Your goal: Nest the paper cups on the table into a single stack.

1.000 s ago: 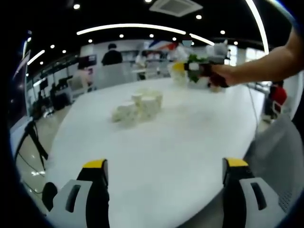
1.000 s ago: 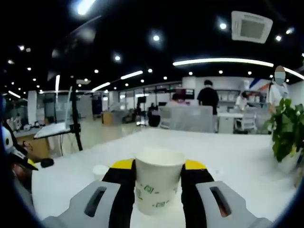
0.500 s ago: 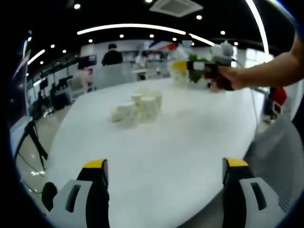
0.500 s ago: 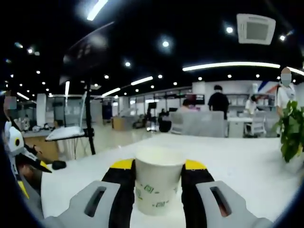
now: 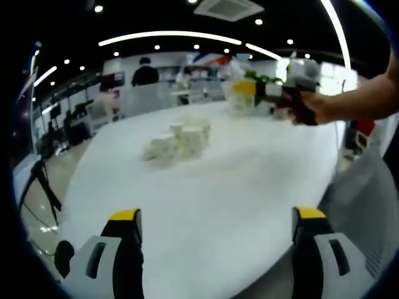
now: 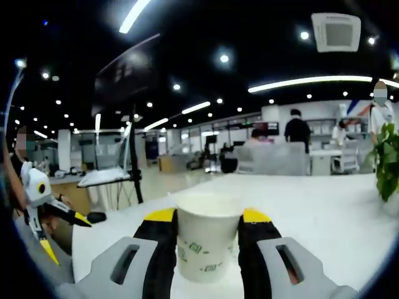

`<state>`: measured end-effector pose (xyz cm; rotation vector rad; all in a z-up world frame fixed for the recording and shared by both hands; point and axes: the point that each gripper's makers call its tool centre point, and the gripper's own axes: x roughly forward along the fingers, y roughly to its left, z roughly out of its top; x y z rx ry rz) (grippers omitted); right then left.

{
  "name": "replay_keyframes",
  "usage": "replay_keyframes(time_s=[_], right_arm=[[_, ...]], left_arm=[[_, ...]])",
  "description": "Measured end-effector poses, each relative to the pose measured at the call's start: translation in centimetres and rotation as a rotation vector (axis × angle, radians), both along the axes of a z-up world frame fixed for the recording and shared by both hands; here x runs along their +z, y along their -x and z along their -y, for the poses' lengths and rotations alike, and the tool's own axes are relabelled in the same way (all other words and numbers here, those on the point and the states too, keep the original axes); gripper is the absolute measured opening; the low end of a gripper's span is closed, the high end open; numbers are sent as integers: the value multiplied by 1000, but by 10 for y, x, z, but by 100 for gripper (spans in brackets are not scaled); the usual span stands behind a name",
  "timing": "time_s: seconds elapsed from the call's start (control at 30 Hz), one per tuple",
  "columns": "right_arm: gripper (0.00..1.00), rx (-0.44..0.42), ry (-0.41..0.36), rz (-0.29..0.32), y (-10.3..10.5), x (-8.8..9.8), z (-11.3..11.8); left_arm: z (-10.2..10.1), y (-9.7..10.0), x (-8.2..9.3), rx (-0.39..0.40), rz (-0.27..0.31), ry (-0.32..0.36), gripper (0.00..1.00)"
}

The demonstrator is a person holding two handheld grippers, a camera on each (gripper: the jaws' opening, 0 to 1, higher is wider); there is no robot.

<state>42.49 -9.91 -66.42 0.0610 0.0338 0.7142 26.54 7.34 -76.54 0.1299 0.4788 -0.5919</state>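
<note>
Several white paper cups (image 5: 177,139) stand clustered on the white table (image 5: 212,193), far ahead of my left gripper (image 5: 215,232), which hangs open over the table's near edge with nothing between its jaws. My right gripper (image 6: 208,230) is shut on a white paper cup with green print (image 6: 207,240), held upright above the table (image 6: 324,205). In the left gripper view the right gripper (image 5: 249,93) shows at the upper right in a person's hand, carrying that cup above the far side. The left gripper (image 6: 47,208) appears at the left edge of the right gripper view.
A green potted plant (image 6: 388,162) stands on the table at the right. Behind the table lie office desks, chairs and people (image 6: 298,131). A tripod and stand (image 6: 128,180) rise by the left side. A grey chair (image 5: 365,193) sits by the table's right edge.
The right gripper has carried the cup rightward and a little nearer in the left gripper view. The right gripper view has swung, bringing the left gripper further in. The left gripper stays put.
</note>
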Motion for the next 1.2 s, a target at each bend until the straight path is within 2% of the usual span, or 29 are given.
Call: replay_keyframes(time_s=[0.1, 0.4, 0.7, 0.9, 1.2], right_arm=[[35, 17, -7, 4, 7, 3, -4], [35, 124, 31, 69, 38, 9, -29], [36, 183, 10, 93, 63, 17, -44], [36, 199, -10, 98, 72, 20, -47], [36, 217, -3, 85, 76, 9, -51]], left_arm=[[0, 0, 0, -1, -1, 0, 99], [1, 1, 0, -2, 0, 0, 99], [0, 1, 0, 0, 1, -3, 99], [1, 1, -1, -2, -1, -5, 99], [2, 2, -1, -8, -4, -7, 99]])
